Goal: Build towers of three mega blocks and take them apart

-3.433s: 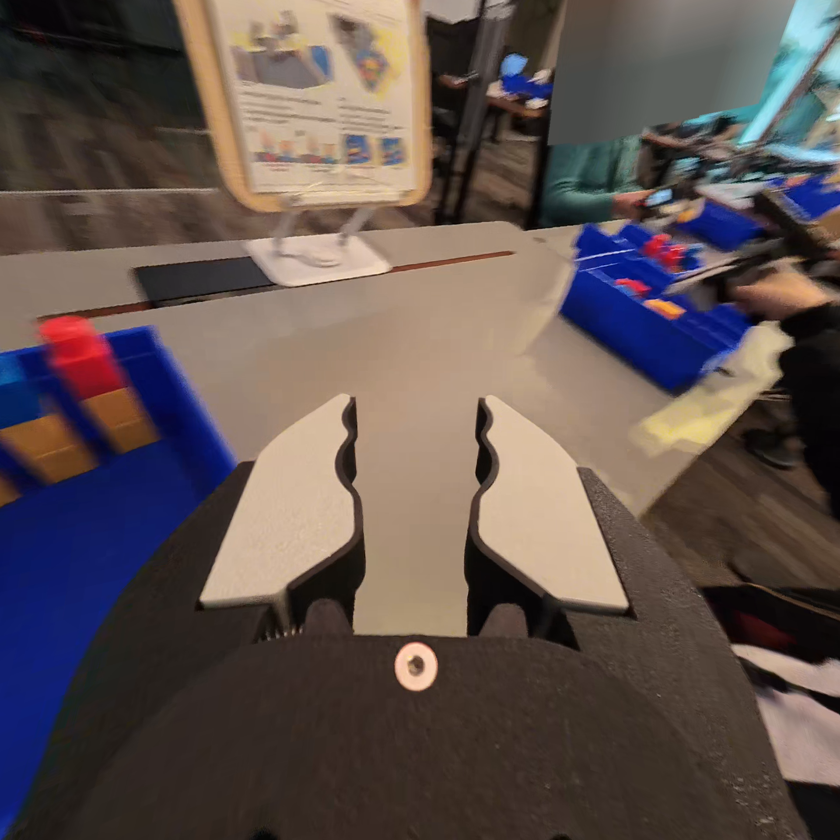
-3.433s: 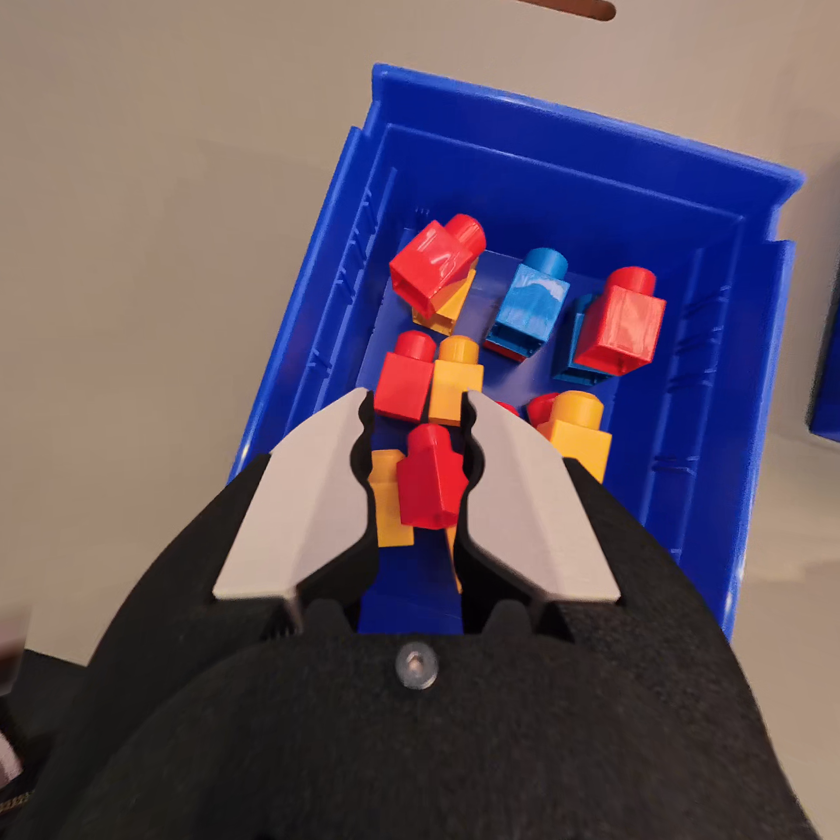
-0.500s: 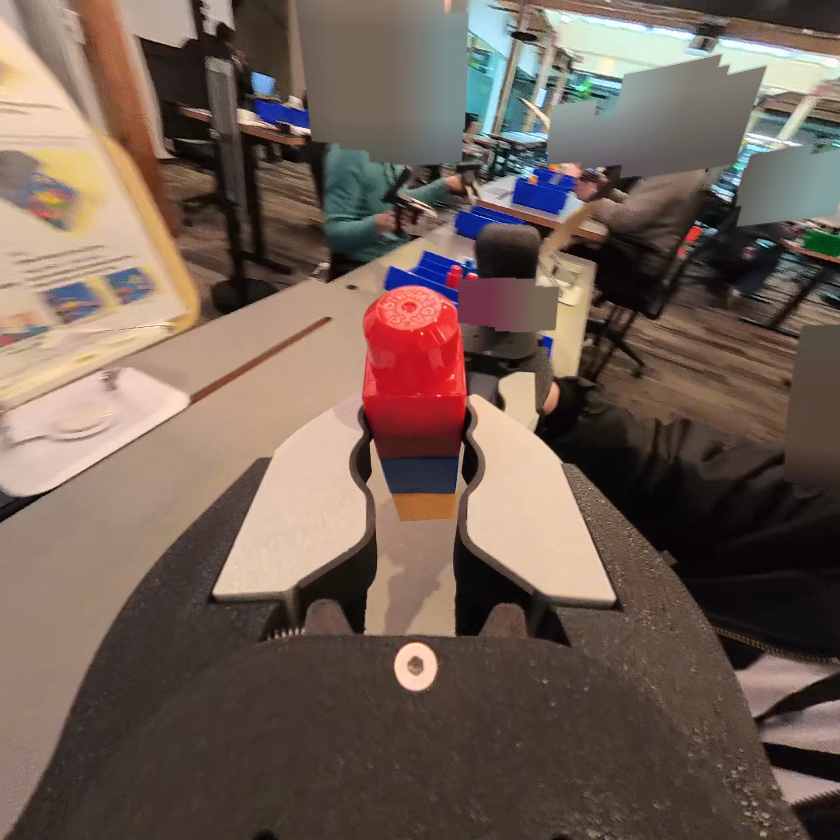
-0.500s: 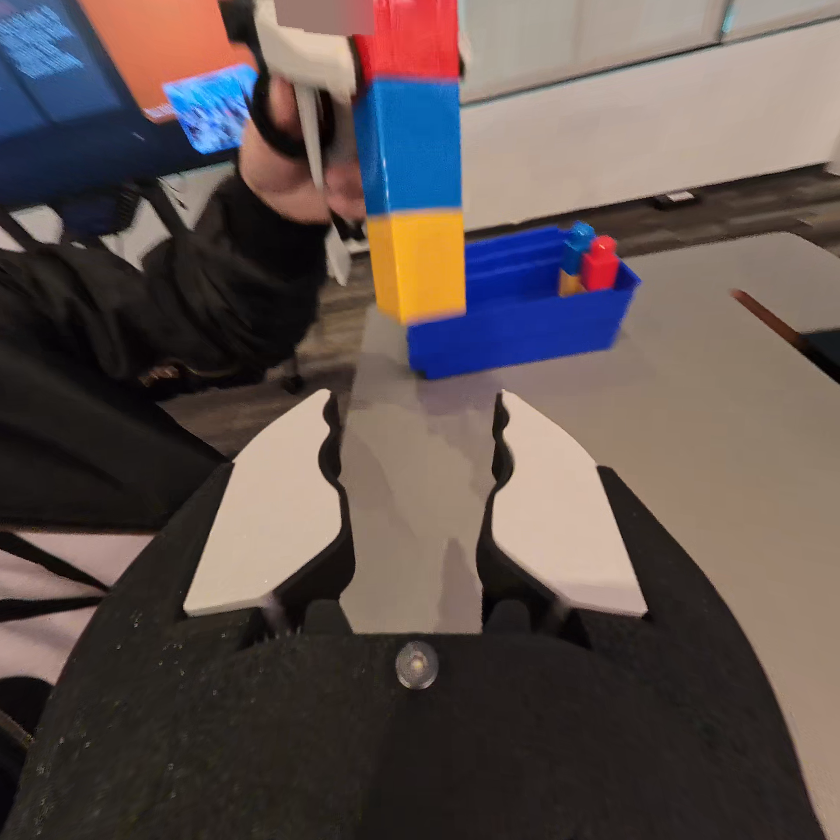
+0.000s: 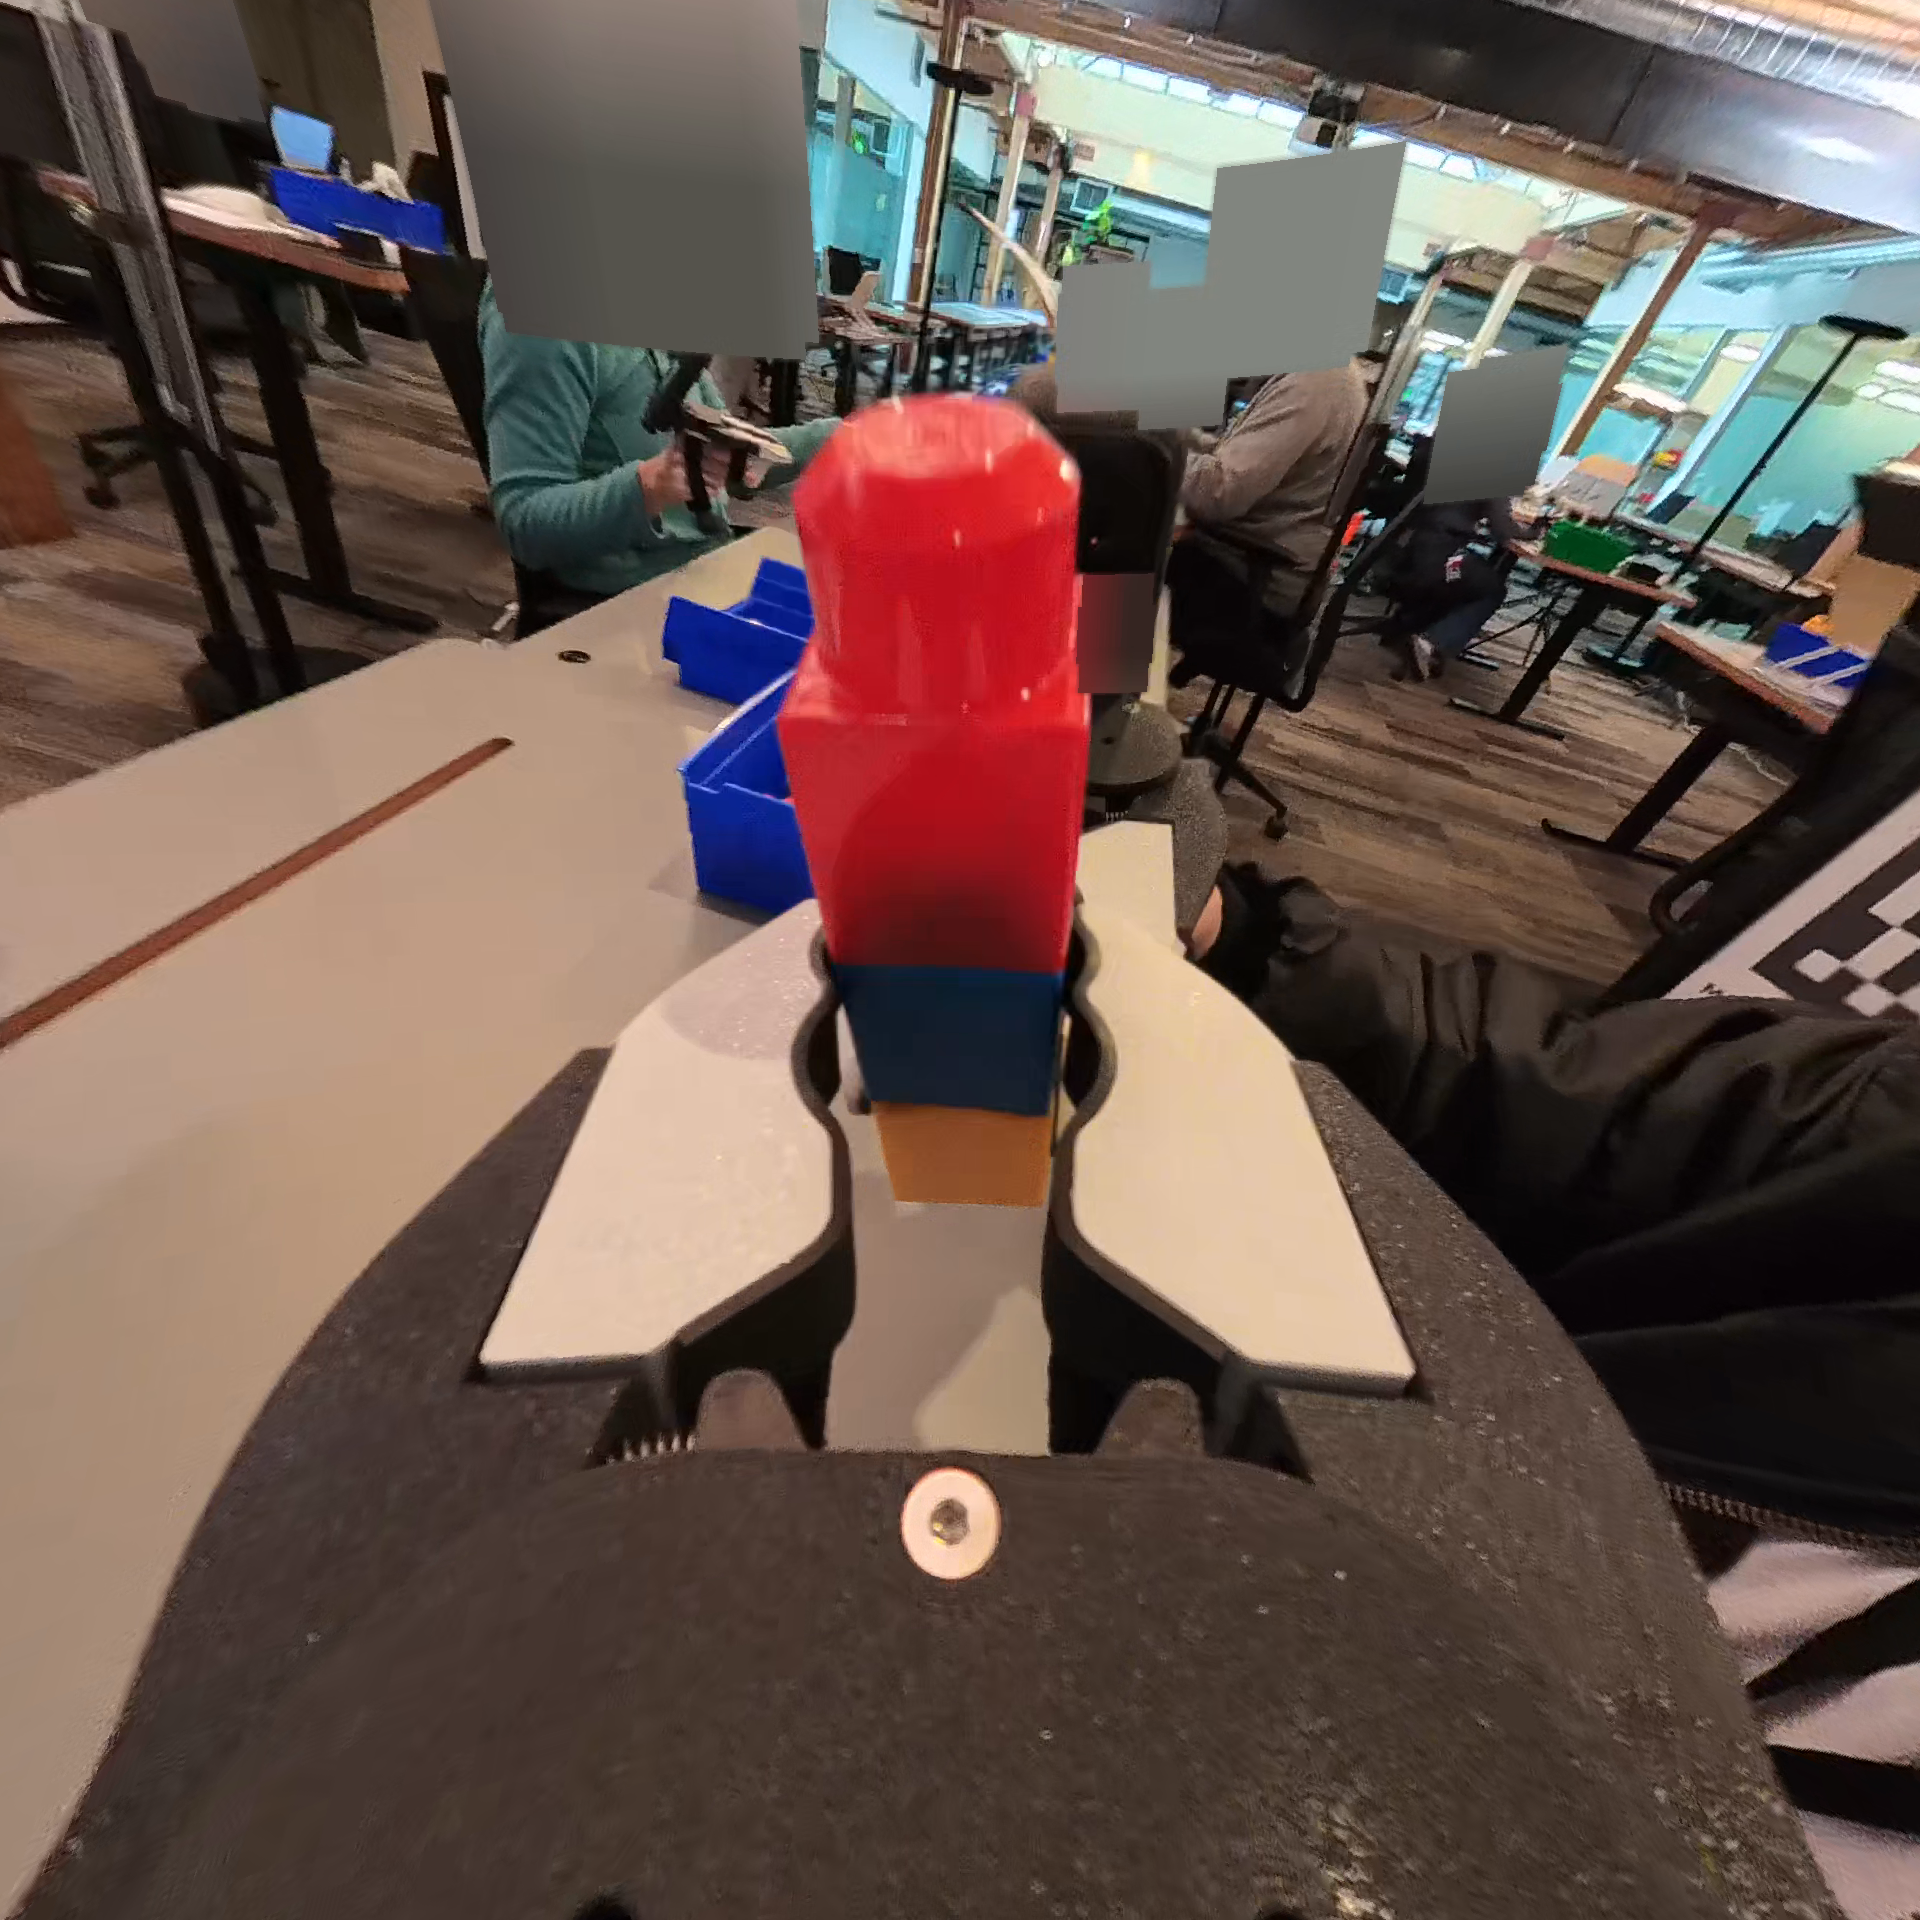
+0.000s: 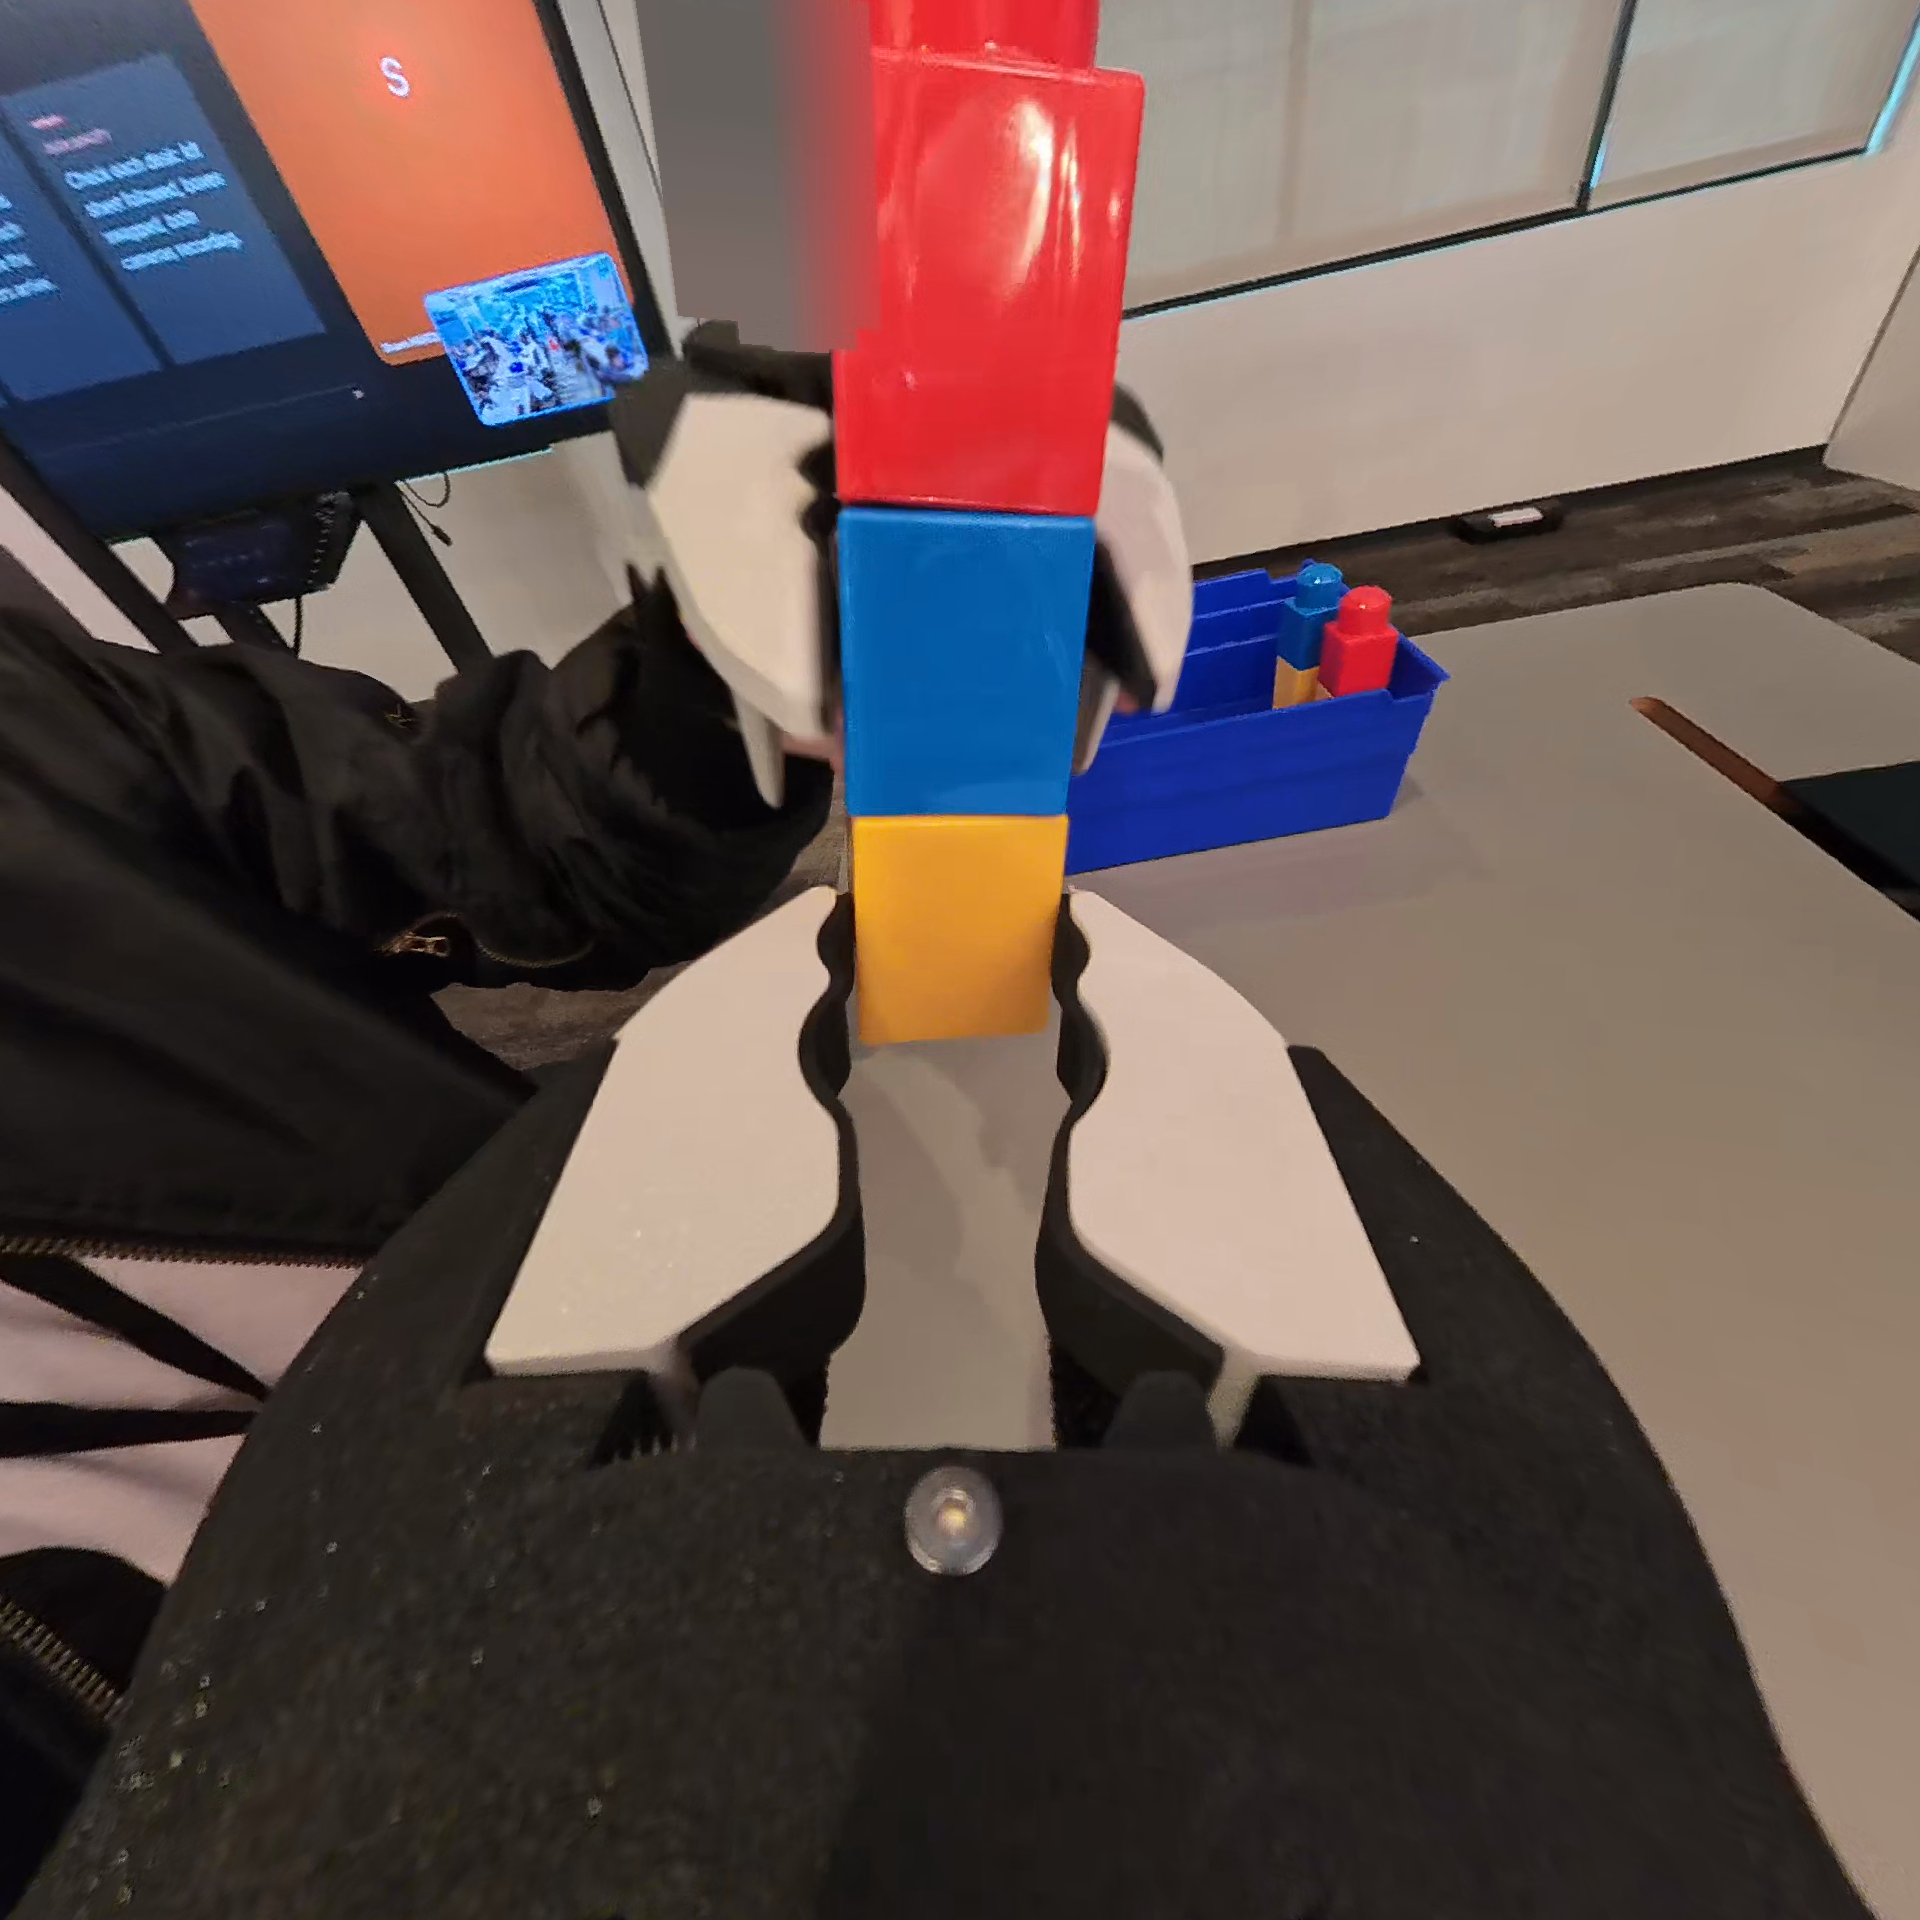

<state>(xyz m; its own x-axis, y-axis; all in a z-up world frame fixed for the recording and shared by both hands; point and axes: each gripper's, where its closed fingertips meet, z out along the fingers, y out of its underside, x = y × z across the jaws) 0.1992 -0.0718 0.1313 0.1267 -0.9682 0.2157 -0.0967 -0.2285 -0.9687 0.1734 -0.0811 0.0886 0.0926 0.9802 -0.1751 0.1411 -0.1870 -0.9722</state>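
At frame centre, the left hand-held gripper clamps the blue plastic block so the right hand-held gripper, closing around the yellow plastic block, can pull it off.

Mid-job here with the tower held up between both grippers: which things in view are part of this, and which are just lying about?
In the job:
- red block, blue block, yellow block, stacked as one tower
- left gripper, fingers closed on the blue block
- right gripper, fingers at the yellow block's sides
- blue bin holding more blocks

Lying about:
- screen
- other blue bins
- grey table
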